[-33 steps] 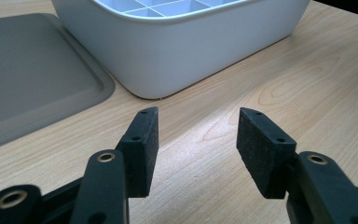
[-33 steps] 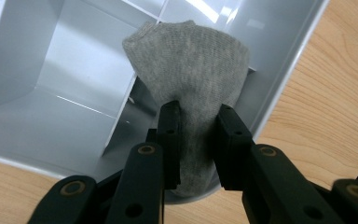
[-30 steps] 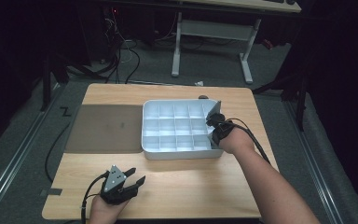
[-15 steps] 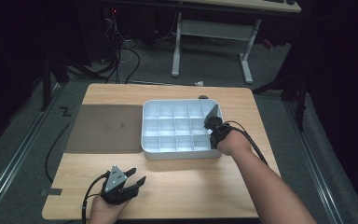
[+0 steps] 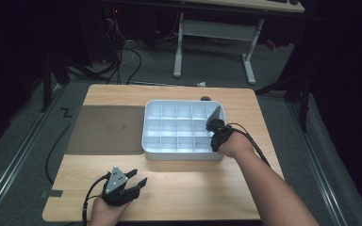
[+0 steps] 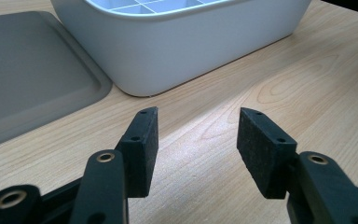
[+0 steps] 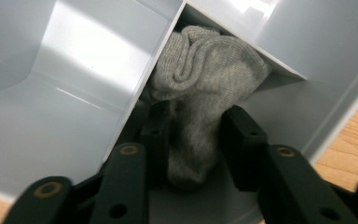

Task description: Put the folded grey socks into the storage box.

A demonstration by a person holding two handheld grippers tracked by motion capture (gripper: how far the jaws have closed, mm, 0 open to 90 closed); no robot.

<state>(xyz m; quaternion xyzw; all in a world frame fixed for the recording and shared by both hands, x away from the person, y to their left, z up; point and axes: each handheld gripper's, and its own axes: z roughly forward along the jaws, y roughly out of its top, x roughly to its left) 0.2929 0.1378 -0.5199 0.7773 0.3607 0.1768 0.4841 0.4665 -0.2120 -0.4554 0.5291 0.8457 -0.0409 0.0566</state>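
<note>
A white divided tray (image 5: 184,153) stands mid-table. My right gripper (image 5: 212,124) reaches down into a compartment along its right side. In the right gripper view a rolled grey sock (image 7: 209,60) lies in the corner of that compartment (image 7: 74,60), its lower part between my right gripper's (image 7: 196,121) pads. Both pads still touch the sock, and the jaws have just been opening. My left gripper (image 5: 139,176) rests near the table's front left edge. It is open with nothing between its fingers, and in the left gripper view (image 6: 198,126) it points at the tray's outer wall (image 6: 182,42).
A flat grey mat (image 5: 106,129) lies left of the tray, touching its side, and its corner (image 6: 23,70) appears in the left gripper view. Bare wood (image 5: 193,188) runs along the front of the table. Cables and a desk frame stand on the floor beyond.
The right hand has barely shifted at the tray's right side. The left gripper has stayed where it was.
</note>
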